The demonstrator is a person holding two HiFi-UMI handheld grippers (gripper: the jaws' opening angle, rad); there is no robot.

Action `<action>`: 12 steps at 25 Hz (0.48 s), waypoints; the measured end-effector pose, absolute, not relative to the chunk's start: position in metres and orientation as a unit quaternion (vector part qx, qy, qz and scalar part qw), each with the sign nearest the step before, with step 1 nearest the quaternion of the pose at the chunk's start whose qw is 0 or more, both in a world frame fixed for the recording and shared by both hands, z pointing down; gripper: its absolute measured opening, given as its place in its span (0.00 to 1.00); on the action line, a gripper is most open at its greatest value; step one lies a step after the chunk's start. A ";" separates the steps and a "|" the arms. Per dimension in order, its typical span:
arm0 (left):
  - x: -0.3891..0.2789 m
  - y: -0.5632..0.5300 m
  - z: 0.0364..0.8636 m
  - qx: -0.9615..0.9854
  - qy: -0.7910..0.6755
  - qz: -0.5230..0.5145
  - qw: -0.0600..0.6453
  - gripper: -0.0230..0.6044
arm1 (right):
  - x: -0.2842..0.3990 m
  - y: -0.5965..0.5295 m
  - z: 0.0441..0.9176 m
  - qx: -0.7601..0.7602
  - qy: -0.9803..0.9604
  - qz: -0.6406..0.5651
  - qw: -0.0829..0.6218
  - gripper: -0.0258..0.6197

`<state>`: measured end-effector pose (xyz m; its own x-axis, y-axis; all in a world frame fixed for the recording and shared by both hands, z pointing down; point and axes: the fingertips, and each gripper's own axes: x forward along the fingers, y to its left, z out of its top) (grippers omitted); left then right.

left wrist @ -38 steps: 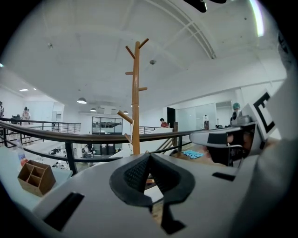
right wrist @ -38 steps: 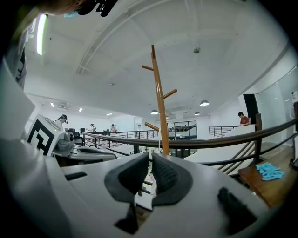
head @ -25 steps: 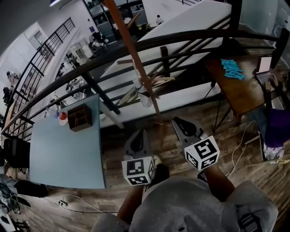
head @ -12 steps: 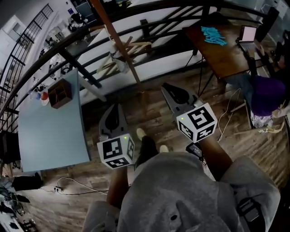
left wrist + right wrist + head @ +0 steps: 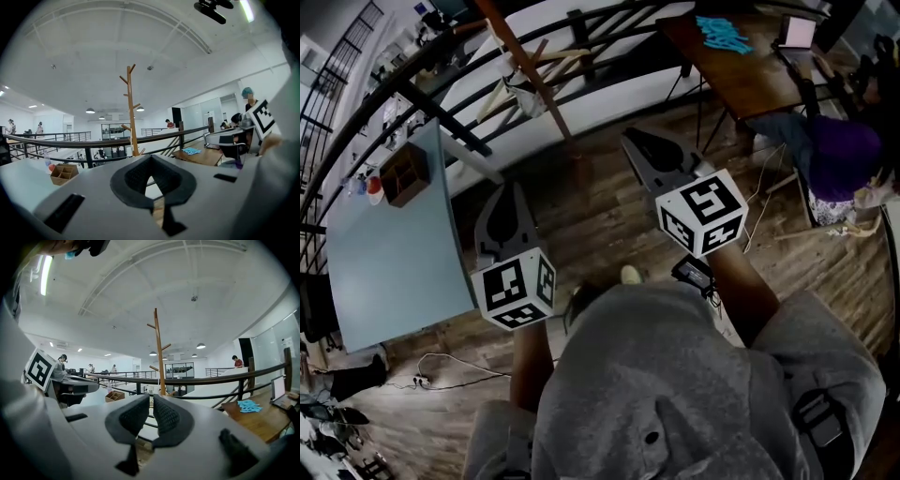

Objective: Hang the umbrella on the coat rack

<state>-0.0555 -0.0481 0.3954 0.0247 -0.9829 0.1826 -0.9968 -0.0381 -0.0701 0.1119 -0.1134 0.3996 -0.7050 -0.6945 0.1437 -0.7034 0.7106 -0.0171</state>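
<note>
Head view: coat rack [image 5: 517,56] has slid off to 11 o'clock, I'm backing away. Left gripper [image 5: 507,190] jaws together, empty; right gripper [image 5: 635,138] all but closed, empty too. The umbrella [image 5: 517,94] is prob. that pale bundle low on the rack. Hang looks done, can't confirm.

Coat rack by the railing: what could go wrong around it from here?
The coat rack is a thin pole standing close to the railing. A bump might tip it against or over the rail.
A loose cable on the wooden floor beside the person could trip them.
</note>
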 end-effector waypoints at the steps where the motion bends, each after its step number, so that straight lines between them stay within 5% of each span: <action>1: -0.056 -0.048 0.395 0.716 -0.691 0.089 0.039 0.06 | 0.113 -0.113 0.400 0.381 -0.922 0.040 0.063 0.10; 12: -0.079 -0.026 0.392 0.715 -0.693 0.080 0.048 0.06 | 0.093 -0.093 0.400 0.384 -0.919 0.041 0.074 0.10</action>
